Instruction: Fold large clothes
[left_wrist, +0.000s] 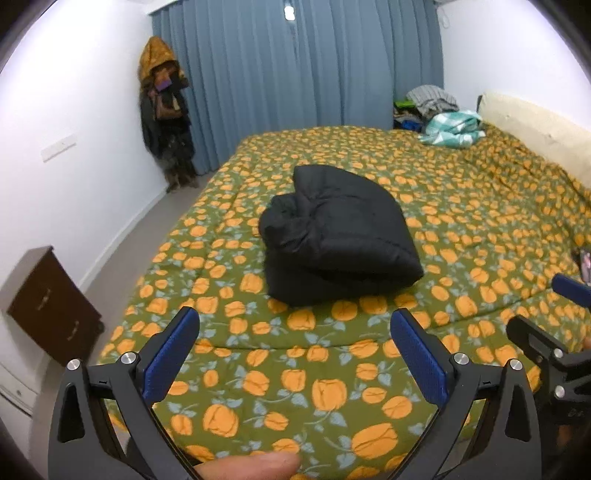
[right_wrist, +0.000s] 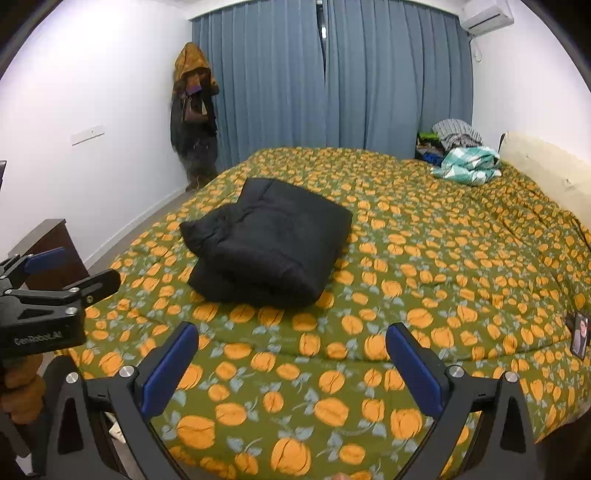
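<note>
A black padded jacket (left_wrist: 338, 236) lies folded into a thick bundle on the green bed cover with orange flowers (left_wrist: 295, 384). It also shows in the right wrist view (right_wrist: 267, 242), left of centre. My left gripper (left_wrist: 295, 325) is open and empty, held above the cover a short way in front of the jacket. My right gripper (right_wrist: 293, 339) is open and empty too, held back from the jacket over the cover (right_wrist: 406, 280). The right gripper shows at the right edge of the left wrist view (left_wrist: 546, 317), and the left gripper at the left edge of the right wrist view (right_wrist: 70, 273).
A teal checked cloth (right_wrist: 467, 166) and a pile of clothes (right_wrist: 448, 138) lie at the bed's far right corner. A dark wooden cabinet (left_wrist: 51, 306) stands left of the bed. Coats hang in the corner (right_wrist: 194, 122) by blue curtains (right_wrist: 332, 81). A small photo card (right_wrist: 580, 334) lies at the right.
</note>
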